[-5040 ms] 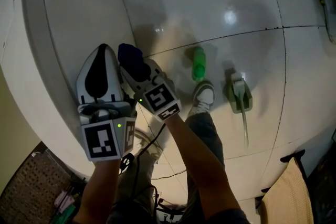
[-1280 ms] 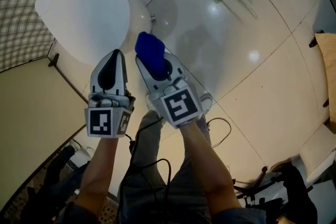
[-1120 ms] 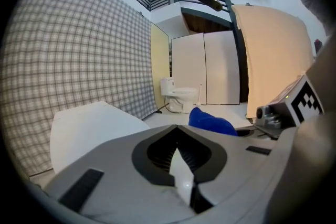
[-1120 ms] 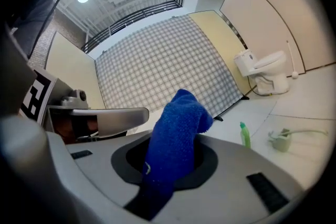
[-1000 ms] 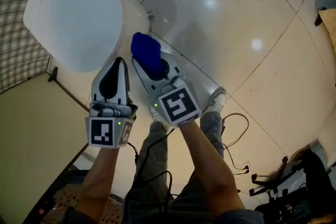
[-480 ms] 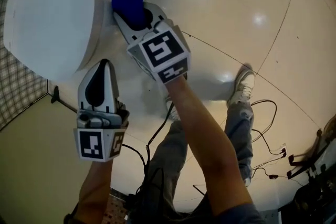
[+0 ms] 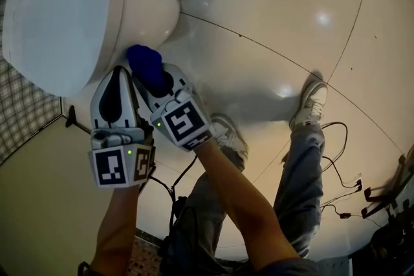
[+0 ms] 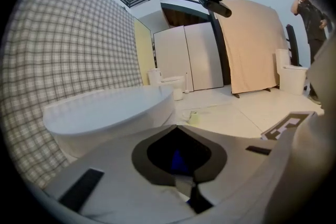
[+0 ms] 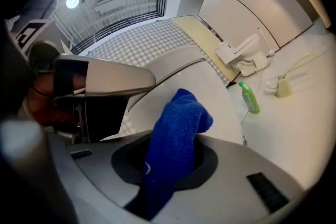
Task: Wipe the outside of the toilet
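The white toilet [image 7: 139, 6] fills the head view's upper left, its lid [image 7: 58, 10] down. My right gripper [image 7: 154, 84] is shut on a blue cloth [image 7: 145, 65], and the cloth's bunched end presses against the lower front of the bowl. In the right gripper view the blue cloth [image 9: 176, 136] stands up between the jaws, with the toilet [image 9: 197, 94] just behind it. My left gripper [image 7: 119, 73] sits close beside the right one, at the bowl's edge under the lid, shut with nothing held. The left gripper view shows the closed jaws [image 8: 177, 127] and the lid [image 8: 110, 107] beyond.
The person's legs and a shoe [image 7: 228, 139] stand on the glossy tiled floor [image 7: 272, 22], with cables [image 7: 336, 139] at the right. A green bottle [image 9: 249, 97] and a brush holder [image 9: 283, 86] stand on the floor past the toilet. A checked wall [image 8: 63, 55] is to the left.
My right gripper has carried the blue cloth from higher on the bowl's side down to its lower front, ending next to the left gripper. The left gripper stays shut.
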Tool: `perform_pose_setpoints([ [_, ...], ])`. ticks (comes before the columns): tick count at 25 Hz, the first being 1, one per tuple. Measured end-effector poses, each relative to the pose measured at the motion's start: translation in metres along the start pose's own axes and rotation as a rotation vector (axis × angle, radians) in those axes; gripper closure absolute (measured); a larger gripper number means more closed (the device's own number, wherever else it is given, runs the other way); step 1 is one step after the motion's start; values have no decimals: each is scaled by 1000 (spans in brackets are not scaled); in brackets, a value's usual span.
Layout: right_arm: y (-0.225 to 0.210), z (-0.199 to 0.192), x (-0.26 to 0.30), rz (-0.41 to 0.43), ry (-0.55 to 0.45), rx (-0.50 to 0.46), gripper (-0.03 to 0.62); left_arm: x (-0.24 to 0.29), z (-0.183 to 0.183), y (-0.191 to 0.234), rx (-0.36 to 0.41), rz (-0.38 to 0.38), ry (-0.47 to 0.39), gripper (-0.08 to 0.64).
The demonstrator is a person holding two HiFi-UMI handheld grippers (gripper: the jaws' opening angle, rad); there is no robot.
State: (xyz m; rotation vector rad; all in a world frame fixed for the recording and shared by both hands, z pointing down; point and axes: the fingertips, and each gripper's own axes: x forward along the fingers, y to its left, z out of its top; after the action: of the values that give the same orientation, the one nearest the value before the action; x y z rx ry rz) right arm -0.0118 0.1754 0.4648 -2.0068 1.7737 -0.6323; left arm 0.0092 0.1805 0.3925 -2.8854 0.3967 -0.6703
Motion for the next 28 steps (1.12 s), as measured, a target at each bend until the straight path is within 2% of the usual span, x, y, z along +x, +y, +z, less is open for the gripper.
perform_pose_setpoints([
  [3, -15, 7, -10, -25, -1, 9, 517, 6, 2, -18, 4, -53, 1, 548],
  [6, -51, 21, -21, -81, 1, -1, 517, 13, 0, -29, -17, -82, -1, 548],
  [9, -101, 34, -23, -137, 20, -97, 517, 25, 9, -45, -36, -128, -39, 548],
  [11, -130, 39, -19, -164, 39, -124, 517, 34, 9, -54, -39, -154, -36, 548],
  [15, -166, 28, 4, -159, 76, -145, 517, 54, -5, -66, -47, -166, -28, 548],
  [18, -189, 9, 23, -166, 77, -113, 517, 64, -21, -70, -43, -170, -15, 548],
  [23, -196, -23, 37, -156, 88, -73, 517, 77, -59, -64, -49, -148, 23, 548],
  [28, -165, -53, 16, -151, 62, 17, 517, 70, -81, -62, -75, -106, 76, 548],
])
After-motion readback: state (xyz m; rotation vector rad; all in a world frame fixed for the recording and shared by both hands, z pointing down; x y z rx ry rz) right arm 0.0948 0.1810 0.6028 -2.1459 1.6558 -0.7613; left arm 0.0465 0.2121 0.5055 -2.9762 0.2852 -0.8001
